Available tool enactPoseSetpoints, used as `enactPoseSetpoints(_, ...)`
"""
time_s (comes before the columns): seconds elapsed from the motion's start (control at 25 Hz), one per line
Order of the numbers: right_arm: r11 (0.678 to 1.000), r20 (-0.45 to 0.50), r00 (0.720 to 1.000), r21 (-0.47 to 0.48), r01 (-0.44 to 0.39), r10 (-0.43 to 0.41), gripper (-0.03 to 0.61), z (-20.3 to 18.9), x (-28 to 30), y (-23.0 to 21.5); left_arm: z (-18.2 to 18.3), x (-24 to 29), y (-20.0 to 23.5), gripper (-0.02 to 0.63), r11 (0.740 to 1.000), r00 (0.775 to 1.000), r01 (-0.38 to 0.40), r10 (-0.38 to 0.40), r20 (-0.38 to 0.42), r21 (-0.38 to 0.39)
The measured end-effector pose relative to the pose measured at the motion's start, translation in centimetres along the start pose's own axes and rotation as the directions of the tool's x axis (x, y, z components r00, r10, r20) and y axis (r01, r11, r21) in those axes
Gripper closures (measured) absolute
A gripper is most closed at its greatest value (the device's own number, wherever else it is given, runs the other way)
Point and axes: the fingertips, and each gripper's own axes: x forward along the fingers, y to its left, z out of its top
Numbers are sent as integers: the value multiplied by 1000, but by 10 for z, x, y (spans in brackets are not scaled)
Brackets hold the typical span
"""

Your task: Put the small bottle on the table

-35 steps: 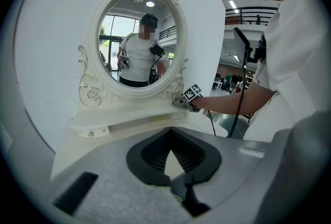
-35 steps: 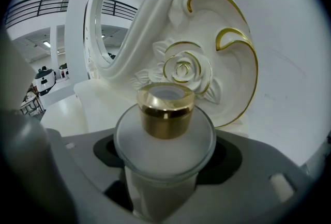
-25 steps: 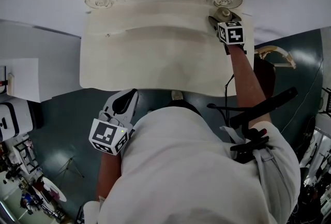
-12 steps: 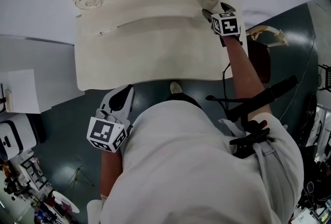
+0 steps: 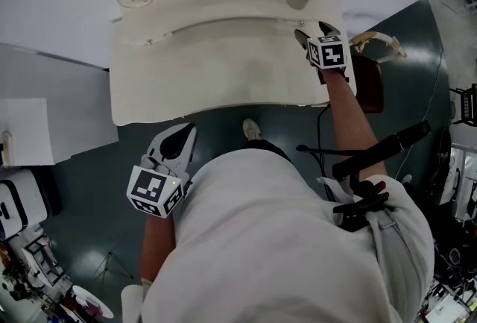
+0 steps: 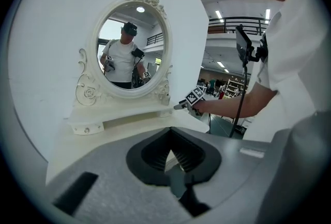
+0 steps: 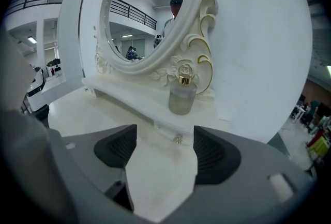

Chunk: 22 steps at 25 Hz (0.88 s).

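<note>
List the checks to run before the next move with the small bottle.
1. Small frosted glass bottle with gold cap standing upright on the white dressing table's raised shelf: ok.
2. Right gripper apart from the bottle, nothing between its jaws, which are closing from wide: ok.
3. Gap between the bottle and the carved white mirror frame: cannot tell; they stand very close.
4. Left gripper shut, empty, held short of the table's edge: ok.

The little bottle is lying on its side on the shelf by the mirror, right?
No, it isn't lying down. The small bottle stands upright on the shelf by the mirror; the right gripper view shows it.
</note>
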Motion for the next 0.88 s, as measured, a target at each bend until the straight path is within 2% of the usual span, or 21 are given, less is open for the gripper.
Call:
enactPoseSetpoints(0.12, 1000, 5, 1000, -3, -1, 1, 270, -10, -22, 22, -9, -15, -4, 611, 1000, 1000, 14, -14, 7, 5)
enactPoseSetpoints(0.36, 1000, 12, 1000, -23, -14, 14, 424, -30, -67, 71, -29, -45, -12, 611, 999, 999, 37, -37, 19, 10)
enactPoseSetpoints(0.56, 999, 14, 998, -13, -53, 53, 475, -46, -100, 113, -44, -69, -18, 611, 999, 998, 50, -50, 26, 19)
enactPoseSetpoints(0.76, 997, 32, 997, -31, -65, 66, 575, -62, -140, 158, -63, -95, -27, 611, 997, 997, 63, -64, 30, 38)
enactPoseSetpoints(0.88, 995, 36, 995, -33, -91, 92, 577, -72, -162, 188, -75, -111, -31, 611, 996, 997, 71, -72, 27, 45)
